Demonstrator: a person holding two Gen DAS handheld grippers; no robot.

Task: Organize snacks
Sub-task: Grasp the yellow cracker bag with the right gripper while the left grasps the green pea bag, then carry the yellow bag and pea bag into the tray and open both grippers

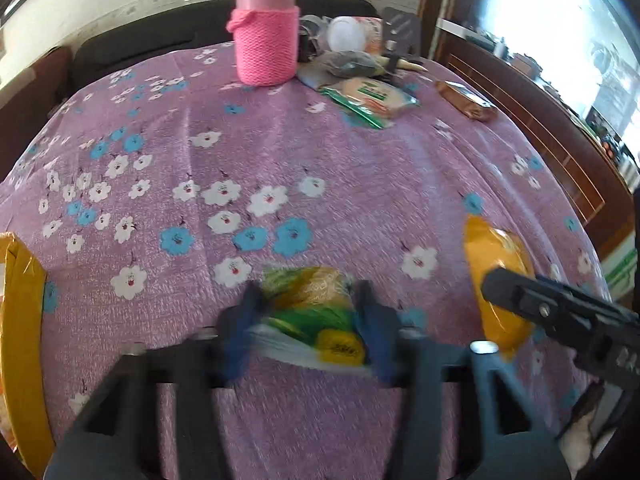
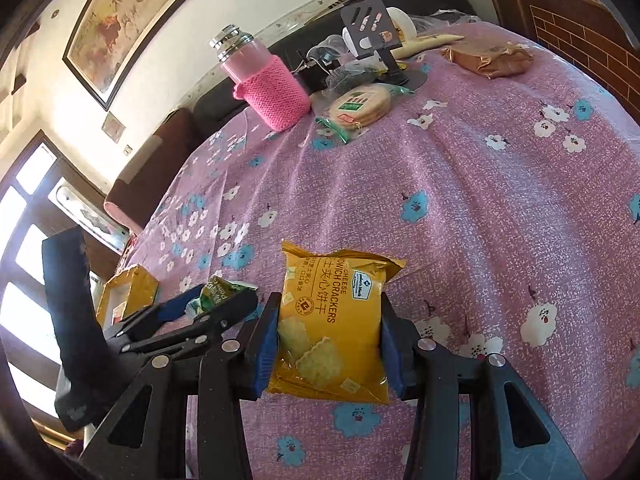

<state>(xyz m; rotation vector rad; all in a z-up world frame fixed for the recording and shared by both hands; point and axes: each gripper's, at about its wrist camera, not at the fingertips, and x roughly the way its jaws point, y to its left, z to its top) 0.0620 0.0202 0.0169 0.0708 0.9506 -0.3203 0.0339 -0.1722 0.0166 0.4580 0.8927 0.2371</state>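
Presently, stock on the cloth, largest first:

Tablecloth (image 2: 460, 200): purple, flowered, fills the middle of both views; soft and wrinkled, so packets may drag it if slid rather than lifted.

Box (image 1: 20, 320): yellow, at the left edge of the left wrist view; only part shows, contents unclear. Judged the likely place to gather snacks, though that is uncertain.

Flask (image 2: 266, 84): pink, knitted sleeve, upper middle of the frame; not a snack, well apart from both grippers.

Cracker packet (image 2: 332, 328): yellow foil, lower centre of the right wrist view, lying on the cloth. Judged light, puffed, slippery; the crackers inside are brittle, so a gentle pinch across the sides suits better than a hard squeeze at the middle.

Right gripper (image 2: 330, 344): jaws pinching the cracker packet, blue pads on its two long edges.

Round biscuit pack (image 2: 362, 106): clear wrap with green label, upper middle, just beside the flask; stiff stack, fragile, best taken across its width.

Brown packet (image 2: 488, 58): upper right, far edge of the cloth; soft-looking wrap.

Green packet (image 1: 312, 312): green and yellow, bottom centre of the left wrist view, blurred. Judged light, crinkly, air-filled and easily crushed.

Left gripper (image 1: 310, 320): jaws partly spread with the green packet between them; blur hides whether the pads press it, so I cannot tell.
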